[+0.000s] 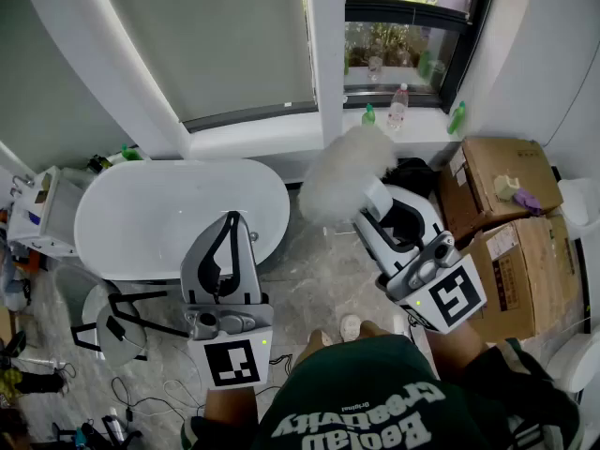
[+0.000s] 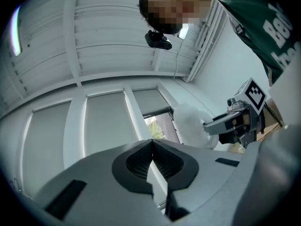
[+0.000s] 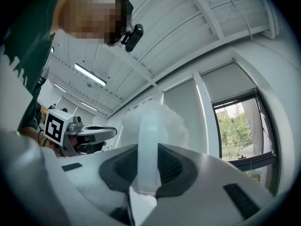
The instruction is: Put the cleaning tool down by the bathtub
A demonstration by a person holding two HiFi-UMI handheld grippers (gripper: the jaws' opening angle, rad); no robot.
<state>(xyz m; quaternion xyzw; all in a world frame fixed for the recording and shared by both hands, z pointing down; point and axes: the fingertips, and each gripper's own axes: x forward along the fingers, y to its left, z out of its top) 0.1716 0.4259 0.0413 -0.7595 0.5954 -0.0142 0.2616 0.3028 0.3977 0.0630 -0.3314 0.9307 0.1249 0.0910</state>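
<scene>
Jaws of left gripper [image 2: 151, 142] sit pressed together, nothing between. Right gripper [image 3: 148, 147] clamps the translucent handle of the cleaning tool [image 1: 343, 176], fluffy white head up, held in the air right of the bathtub [image 1: 178, 172], left of cardboard boxes [image 1: 506, 172]. Window [image 1: 403, 26] is beyond.

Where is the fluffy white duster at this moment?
In the head view, the fluffy white duster is held up in the right gripper, at centre right, just right of the white oval bathtub and in front of the white window sill.
</scene>
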